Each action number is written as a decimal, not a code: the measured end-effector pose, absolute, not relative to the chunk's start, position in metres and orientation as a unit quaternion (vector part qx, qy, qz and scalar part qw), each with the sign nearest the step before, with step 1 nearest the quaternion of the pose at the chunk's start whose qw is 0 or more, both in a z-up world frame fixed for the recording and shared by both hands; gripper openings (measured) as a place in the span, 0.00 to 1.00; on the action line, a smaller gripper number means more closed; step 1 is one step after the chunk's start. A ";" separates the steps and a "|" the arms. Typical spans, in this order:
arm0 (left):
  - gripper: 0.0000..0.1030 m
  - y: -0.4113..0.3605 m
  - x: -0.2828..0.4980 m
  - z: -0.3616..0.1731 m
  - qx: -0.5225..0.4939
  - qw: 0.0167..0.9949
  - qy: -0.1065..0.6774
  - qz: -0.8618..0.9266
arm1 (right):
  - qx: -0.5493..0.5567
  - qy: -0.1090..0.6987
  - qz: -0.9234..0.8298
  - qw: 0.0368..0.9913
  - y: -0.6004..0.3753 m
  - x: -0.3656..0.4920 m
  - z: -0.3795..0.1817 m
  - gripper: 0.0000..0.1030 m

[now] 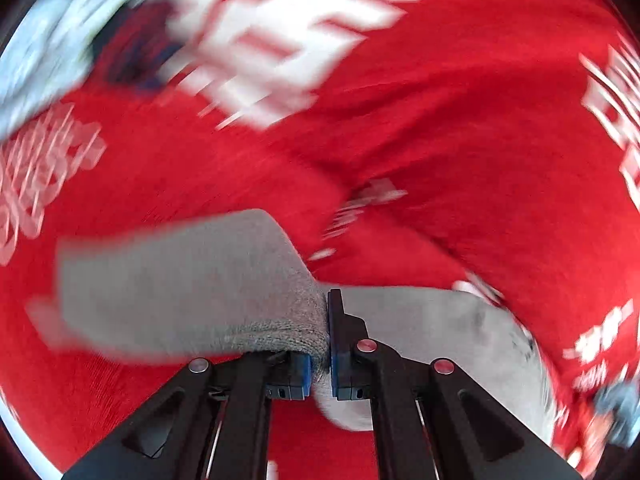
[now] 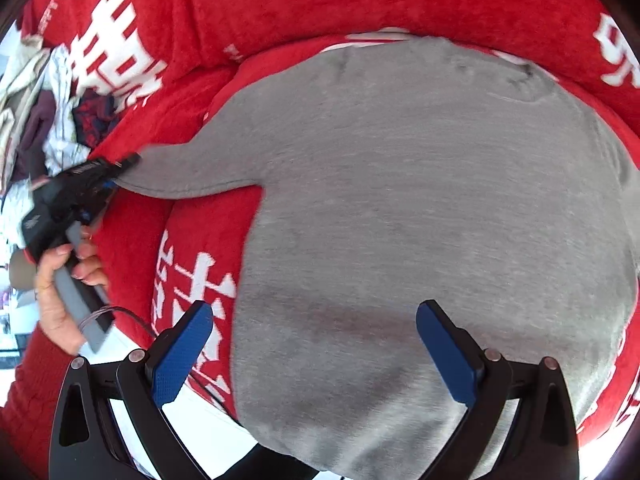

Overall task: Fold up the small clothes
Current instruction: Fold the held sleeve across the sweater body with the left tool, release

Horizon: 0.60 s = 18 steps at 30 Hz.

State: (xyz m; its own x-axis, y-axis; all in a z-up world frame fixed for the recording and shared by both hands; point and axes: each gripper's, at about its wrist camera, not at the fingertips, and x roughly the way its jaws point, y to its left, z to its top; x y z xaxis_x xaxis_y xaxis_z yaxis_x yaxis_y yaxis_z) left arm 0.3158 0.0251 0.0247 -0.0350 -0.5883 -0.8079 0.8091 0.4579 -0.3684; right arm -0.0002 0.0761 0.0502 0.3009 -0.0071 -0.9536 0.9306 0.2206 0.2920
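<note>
Left wrist: fingers point(image 1: 329, 336) pinch ribbed grey cuff point(image 1: 288, 320).

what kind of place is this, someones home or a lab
Most likely a home, probably a bed or sofa: the grey sweater lies on a plush red blanket with white Chinese characters, and a heap of other clothes waits at the side. No lab fixtures show.

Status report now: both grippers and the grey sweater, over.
Left gripper shut on sleeve cuff. Right gripper open above grey sweater. Red blanket underneath; nothing in the way.
</note>
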 end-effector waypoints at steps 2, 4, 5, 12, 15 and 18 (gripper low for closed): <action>0.07 0.005 0.282 0.048 0.120 0.671 0.481 -0.552 | 0.505 0.454 -0.380 0.628 0.074 -0.014 0.052 0.99; 0.07 -0.013 0.246 0.063 0.126 0.650 0.466 -0.587 | 0.510 0.445 -0.388 0.625 0.070 -0.034 0.055 0.99; 0.07 -0.022 0.223 0.069 0.131 0.637 0.458 -0.605 | 0.512 0.440 -0.394 0.624 0.067 -0.043 0.057 0.99; 0.07 -0.065 0.065 0.039 0.218 0.541 0.454 -0.674 | 0.529 0.395 -0.445 0.605 0.051 -0.123 0.064 0.99; 0.07 -0.062 0.020 0.009 0.272 0.516 0.462 -0.668 | 0.545 0.384 -0.463 0.584 0.047 -0.161 0.056 0.99; 0.08 -0.057 -0.006 -0.014 0.333 0.510 0.457 -0.648 | 0.555 0.381 -0.475 0.567 0.048 -0.183 0.047 0.99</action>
State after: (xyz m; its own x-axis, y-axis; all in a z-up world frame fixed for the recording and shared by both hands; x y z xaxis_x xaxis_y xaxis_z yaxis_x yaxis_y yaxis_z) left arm -0.0057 -0.0568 -0.0137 -0.2576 -0.3570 -0.8979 0.9656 -0.0616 -0.2526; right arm -0.1829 0.0476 0.0475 0.2577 -0.1148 -0.9594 0.9616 -0.0671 0.2663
